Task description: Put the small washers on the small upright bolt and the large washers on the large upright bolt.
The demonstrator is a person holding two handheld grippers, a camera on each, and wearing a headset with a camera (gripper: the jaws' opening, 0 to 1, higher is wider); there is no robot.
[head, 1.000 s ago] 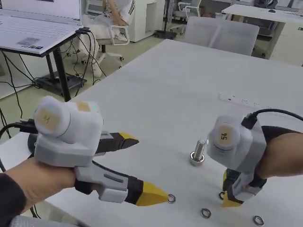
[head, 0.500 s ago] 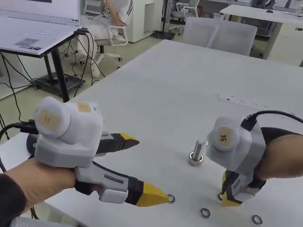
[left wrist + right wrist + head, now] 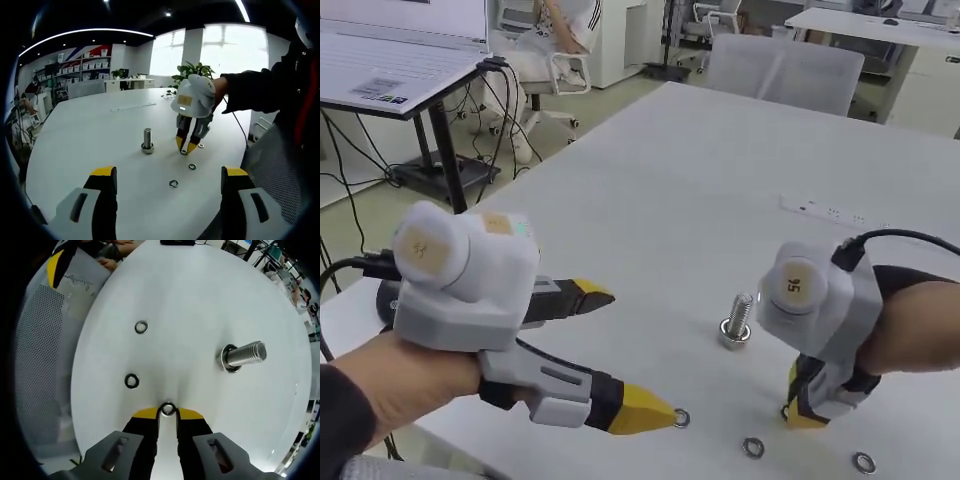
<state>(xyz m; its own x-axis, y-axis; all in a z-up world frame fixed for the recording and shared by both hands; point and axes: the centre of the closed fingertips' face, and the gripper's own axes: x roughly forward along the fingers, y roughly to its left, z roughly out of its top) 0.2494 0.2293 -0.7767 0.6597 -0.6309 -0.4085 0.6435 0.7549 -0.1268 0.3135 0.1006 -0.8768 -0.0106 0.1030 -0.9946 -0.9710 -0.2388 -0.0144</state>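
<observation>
One upright steel bolt stands on the white table. My right gripper points down at the table just right of the bolt, its jaws closed narrowly on a small washer that lies flat. Loose washers lie near the front edge, and two show in the right gripper view. My left gripper hovers wide open at the front left, empty, above one washer.
A white power strip lies further back on the table. A grey chair stands at the far end. To the left are a laptop on a side desk and hanging cables. The table's front edge is close.
</observation>
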